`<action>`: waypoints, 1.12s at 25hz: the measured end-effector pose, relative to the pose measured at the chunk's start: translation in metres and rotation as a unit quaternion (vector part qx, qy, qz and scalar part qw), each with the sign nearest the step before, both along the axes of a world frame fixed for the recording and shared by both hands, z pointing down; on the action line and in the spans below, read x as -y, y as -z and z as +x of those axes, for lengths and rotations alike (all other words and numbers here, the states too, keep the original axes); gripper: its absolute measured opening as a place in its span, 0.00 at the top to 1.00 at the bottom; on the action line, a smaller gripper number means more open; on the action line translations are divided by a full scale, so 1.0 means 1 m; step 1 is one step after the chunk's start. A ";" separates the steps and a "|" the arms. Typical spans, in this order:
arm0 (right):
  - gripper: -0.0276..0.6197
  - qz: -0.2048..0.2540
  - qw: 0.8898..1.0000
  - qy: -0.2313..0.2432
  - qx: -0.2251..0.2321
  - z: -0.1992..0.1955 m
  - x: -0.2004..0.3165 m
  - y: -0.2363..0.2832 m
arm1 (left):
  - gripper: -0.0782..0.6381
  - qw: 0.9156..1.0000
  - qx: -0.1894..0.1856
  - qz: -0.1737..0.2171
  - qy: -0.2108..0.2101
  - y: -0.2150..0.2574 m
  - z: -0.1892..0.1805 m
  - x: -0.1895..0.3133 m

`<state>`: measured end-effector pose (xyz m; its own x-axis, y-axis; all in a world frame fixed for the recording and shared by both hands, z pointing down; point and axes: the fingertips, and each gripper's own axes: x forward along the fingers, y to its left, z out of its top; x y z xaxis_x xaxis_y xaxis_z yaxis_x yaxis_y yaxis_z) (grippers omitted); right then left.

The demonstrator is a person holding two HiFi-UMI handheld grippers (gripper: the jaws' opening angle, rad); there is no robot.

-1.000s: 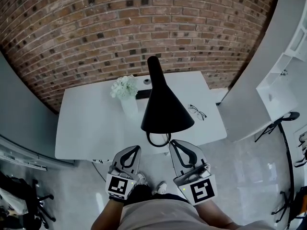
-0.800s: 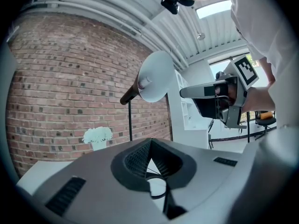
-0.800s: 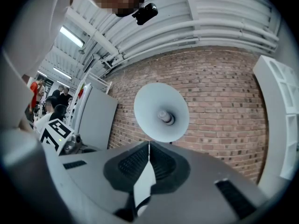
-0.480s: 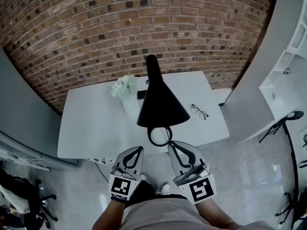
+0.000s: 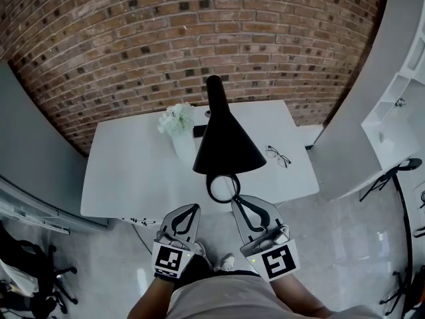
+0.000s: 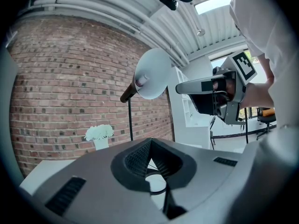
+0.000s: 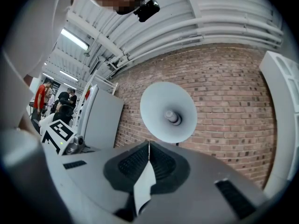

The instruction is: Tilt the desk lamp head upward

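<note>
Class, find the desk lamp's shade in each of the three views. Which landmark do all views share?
Head view: lamp shade at the centre, a black cone seen from above.
Left gripper view: upper centre, its pale inside showing.
Right gripper view: centre, its inside facing the camera.
Shared landmark: the brick wall.

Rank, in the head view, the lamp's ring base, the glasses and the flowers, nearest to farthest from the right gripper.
1. The ring base, just ahead of the right gripper.
2. The glasses, farther out, to the right.
3. The flowers, far left.
</note>
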<state>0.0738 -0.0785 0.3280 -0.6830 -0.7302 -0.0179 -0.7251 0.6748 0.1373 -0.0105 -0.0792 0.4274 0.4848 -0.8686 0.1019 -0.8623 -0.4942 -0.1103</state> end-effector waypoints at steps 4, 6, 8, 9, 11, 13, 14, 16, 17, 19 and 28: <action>0.93 0.000 1.000 0.000 0.001 -0.001 -0.001 -0.001 | 0.88 1.000 -0.001 -0.003 0.001 -0.003 -0.001 -0.002; 0.93 0.000 1.000 -0.002 -0.002 0.001 0.000 -0.001 | 0.88 1.000 -0.004 -0.003 0.001 -0.001 -0.001 -0.001; 0.93 0.001 1.000 -0.005 -0.002 0.003 0.001 -0.001 | 0.88 1.000 -0.004 -0.002 -0.002 -0.001 0.001 0.001; 0.93 0.002 1.000 -0.006 -0.001 0.004 0.001 0.000 | 0.88 1.000 -0.004 -0.001 -0.004 0.000 0.003 0.002; 0.93 0.001 1.000 -0.008 -0.001 0.006 0.002 0.000 | 0.88 1.000 -0.003 0.000 -0.009 0.000 0.006 0.003; 0.93 0.001 1.000 -0.009 0.000 0.007 0.002 0.000 | 0.88 1.000 -0.004 -0.001 -0.012 0.000 0.009 0.003; 0.93 0.001 1.000 -0.009 0.000 0.007 0.002 0.000 | 0.88 1.000 -0.005 -0.001 -0.013 -0.001 0.009 0.003; 0.93 0.001 1.000 -0.008 0.001 0.007 0.003 0.000 | 0.88 1.000 -0.005 -0.005 -0.012 -0.002 0.008 0.003; 0.93 0.000 1.000 -0.007 0.001 0.006 0.003 0.000 | 0.88 1.000 -0.005 -0.007 -0.012 -0.003 0.008 0.003; 0.93 -0.002 1.000 -0.006 0.001 0.006 0.004 -0.002 | 0.88 1.000 -0.004 -0.008 -0.009 -0.004 0.005 0.004; 0.93 -0.008 1.000 0.002 0.003 0.001 0.005 -0.005 | 0.88 1.000 -0.004 -0.010 -0.005 -0.007 0.003 0.004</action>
